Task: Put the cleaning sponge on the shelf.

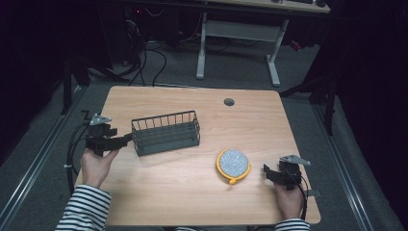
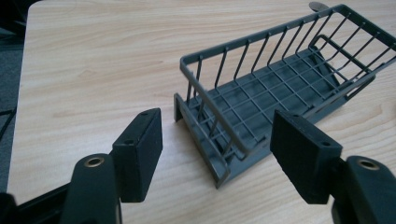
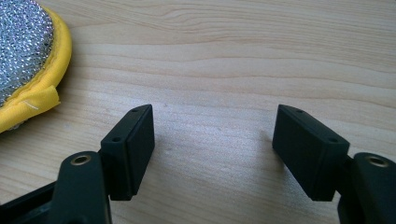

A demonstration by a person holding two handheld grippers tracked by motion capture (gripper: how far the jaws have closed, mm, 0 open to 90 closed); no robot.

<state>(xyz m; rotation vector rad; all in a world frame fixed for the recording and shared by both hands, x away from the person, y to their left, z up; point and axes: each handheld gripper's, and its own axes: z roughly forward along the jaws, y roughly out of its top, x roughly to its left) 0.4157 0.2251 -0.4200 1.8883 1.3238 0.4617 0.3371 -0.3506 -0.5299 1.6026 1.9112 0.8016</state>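
- High view: a wooden table [image 1: 192, 192] carries a grey wire basket [image 1: 166, 132] left of centre and a round scouring pad [image 1: 233, 165], silver-faced with a yellow rim, to the right of centre and nearer the person.
- The left gripper [image 1: 126, 139] sits at the basket's left end, held by a hand [image 1: 97, 165] in a striped sleeve [image 1: 84, 209]; its tips are at or just beside the basket's short end wall, though from this height I cannot tell whether they touch it.
- Left gripper view: the left gripper [image 2: 217, 140] has its jaws spread apart, with the basket's [image 2: 275, 98] near corner lying in the gap between the two pads; neither pad presses on the wire, so nothing is grasped.
- The basket stands upright on the table [image 2: 93, 60], its long side running away from the camera toward the upper right.
- The right gripper [image 1: 266, 173] rests near the table's front right corner, just right of the scouring pad and apart from it.
- Right gripper view: the right gripper [image 3: 212, 135] is released, jaws wide over bare wood [image 3: 233, 56], with nothing between them.
- The scouring pad [image 3: 28, 56] lies off to the upper left of those jaws, its small yellow fabric loop [image 3: 39, 100] pointing toward them but clear of the nearer pad.
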